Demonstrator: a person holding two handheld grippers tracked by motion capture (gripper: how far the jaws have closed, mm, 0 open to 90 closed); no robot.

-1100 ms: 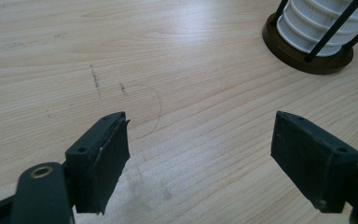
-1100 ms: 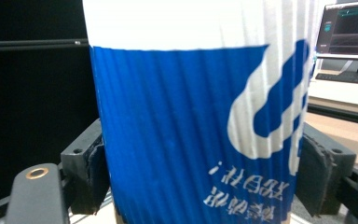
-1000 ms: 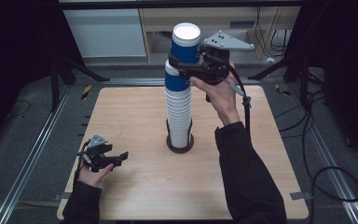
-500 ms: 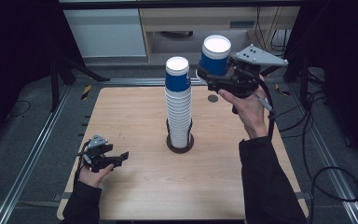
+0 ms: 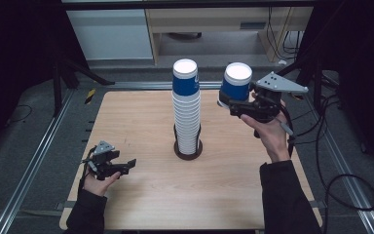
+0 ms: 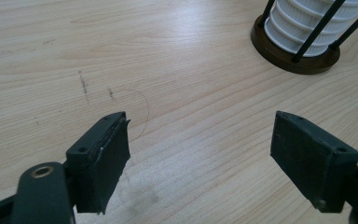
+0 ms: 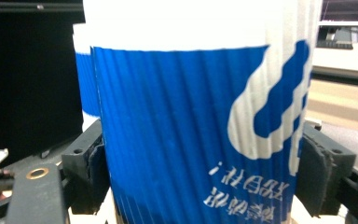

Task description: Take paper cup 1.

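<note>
Your right gripper clamps an inverted blue cup beside the stack; left gripper idles agape. Next: set it on the tabletop.

Blue-and-white ribbed paper cup upside down, printed characters inverted near the bottom, clamped between the right gripper's two black jaws, pads pressing both sides, second blue-and-white cup stack just behind at left, dark background left, pale shelf right.
</note>
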